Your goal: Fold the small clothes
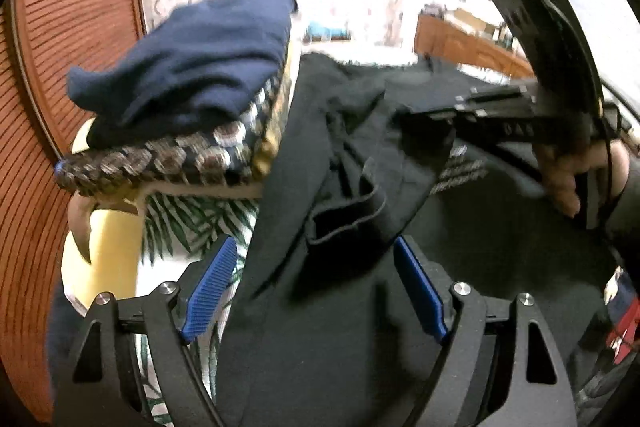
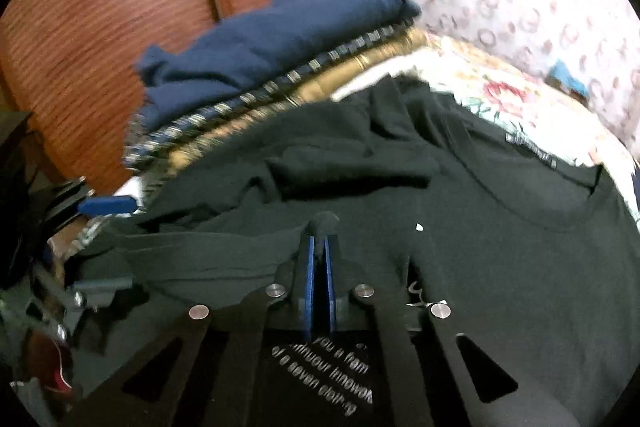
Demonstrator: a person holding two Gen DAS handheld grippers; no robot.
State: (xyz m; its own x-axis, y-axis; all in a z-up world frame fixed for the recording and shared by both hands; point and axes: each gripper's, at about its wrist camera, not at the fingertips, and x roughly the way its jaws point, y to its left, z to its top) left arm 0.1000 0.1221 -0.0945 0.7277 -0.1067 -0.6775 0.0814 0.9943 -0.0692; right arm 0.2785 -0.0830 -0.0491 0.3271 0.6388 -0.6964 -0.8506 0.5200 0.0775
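Observation:
A black T-shirt (image 1: 320, 307) (image 2: 500, 267) with white print lies spread and crumpled on the bed. My left gripper (image 1: 316, 247) hangs open just over a folded sleeve hem, its blue pads (image 1: 212, 287) apart and clear of the cloth; in the right wrist view it (image 2: 106, 245) shows at the left edge. My right gripper (image 2: 319, 243) is shut on a pinched fold of the black shirt, below the collar. In the left wrist view the right gripper (image 1: 424, 119) reaches in from the right, held by a hand (image 1: 576, 171).
A stack of folded clothes (image 1: 192, 67) (image 2: 272, 39), navy on top, patterned and tan beneath, sits at the shirt's left. A wooden panel (image 1: 60, 67) (image 2: 100, 27) stands behind it. The floral sheet (image 2: 480, 83) and a yellow item (image 1: 108, 255) show around the shirt.

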